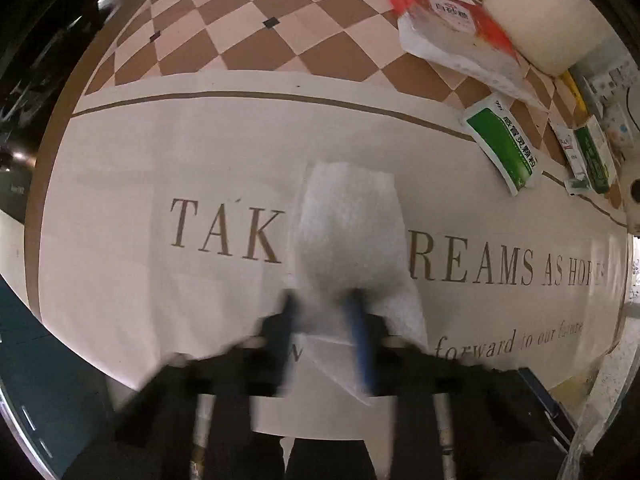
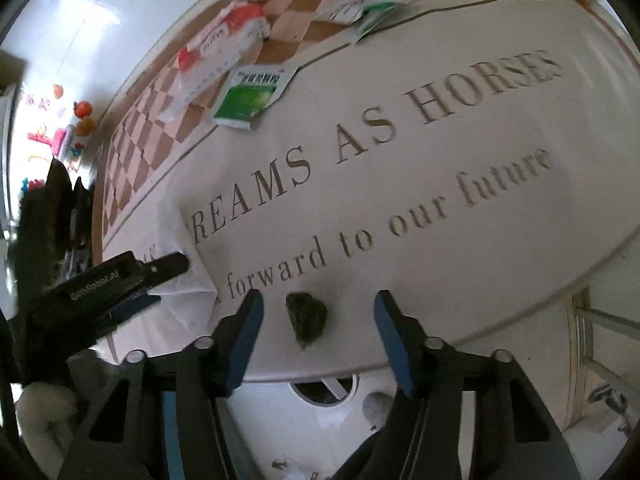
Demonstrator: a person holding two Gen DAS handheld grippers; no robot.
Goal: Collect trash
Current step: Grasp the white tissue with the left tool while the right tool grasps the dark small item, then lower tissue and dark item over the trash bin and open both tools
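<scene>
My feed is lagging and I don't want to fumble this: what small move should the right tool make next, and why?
Probably ease the right tool forward and down, then close. Its fingers stand open on either side of the dark crumpled scrap near the table edge, not yet touching it. The left tool already seems to pinch the white tissue.

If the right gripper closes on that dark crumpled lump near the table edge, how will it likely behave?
The dark lump looks wadded and irregular, so it will probably squash rather than resist. It seems small and likely light. It lies between the open right gripper fingers near the table edge, so a nudge might push it off.
</scene>
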